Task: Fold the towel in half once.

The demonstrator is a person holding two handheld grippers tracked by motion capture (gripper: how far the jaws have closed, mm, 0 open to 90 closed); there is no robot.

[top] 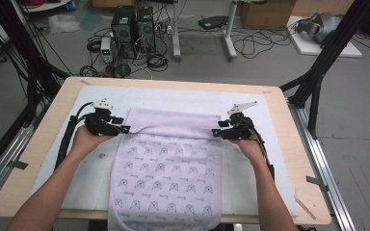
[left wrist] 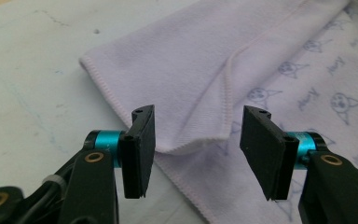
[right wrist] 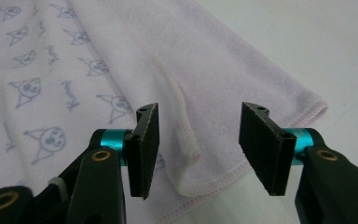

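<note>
A: Where's the towel (top: 166, 163) sitting?

B: On the white mat (top: 250, 103) that covers the table (top: 46, 134), lengthwise toward the person, with its near end hanging over the table's front edge. The far end is folded back over the printed side, so a plain lilac band lies across the top.

A: And the 2 grippers?

B: The left gripper (top: 124, 129) sits at the left end of that folded band, the right gripper (top: 215, 133) at the right end. Both are open, and neither is gripping anything. I'd judge the fold has been laid down and let go, 1 corner per hand, which is why they sit level and mirrored.

A: What do the gripper views add?

B: Detail the high view can't give. In the left gripper view the folded corner (left wrist: 193, 144) lies flat on the mat between the jaws, pads clear of the cloth. The right gripper view shows the same at its corner (right wrist: 191, 182), with the stitched hem curling slightly. The high view alone shows the whole layout: the overhang and both hands.
</note>
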